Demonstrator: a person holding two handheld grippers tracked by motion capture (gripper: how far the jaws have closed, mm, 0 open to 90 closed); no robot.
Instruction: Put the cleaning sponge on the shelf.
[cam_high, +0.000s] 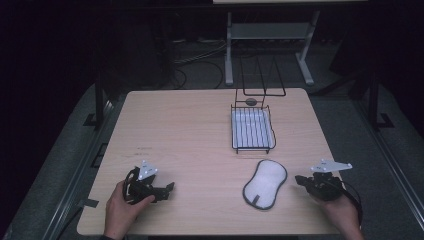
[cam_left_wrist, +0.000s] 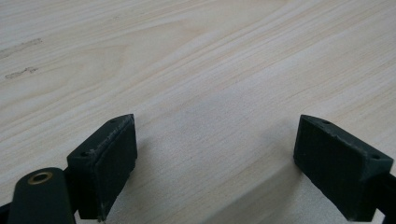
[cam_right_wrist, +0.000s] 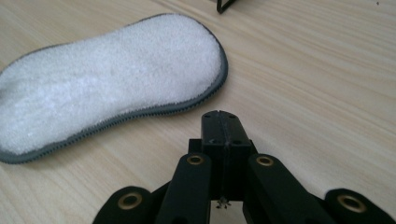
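Cleaning pad (cam_right_wrist: 107, 79): soft, light, floppy; pinch its grey stitched edge (nearest the right claw (cam_right_wrist: 223, 122), now clenched empty); left claw (cam_left_wrist: 210, 163) released.

On the tabletop (cam_high: 200, 130), a wire tray (cam_high: 253, 130) sits right of centre toward the far edge, with a wire stand (cam_high: 260, 80) just behind it. A pad (cam_high: 265, 184) lies nearer, in front of the tray. The right gripper (cam_high: 300, 179) is just right of the pad, apart from it. The left gripper (cam_high: 170, 187) is well apart, at the near left.
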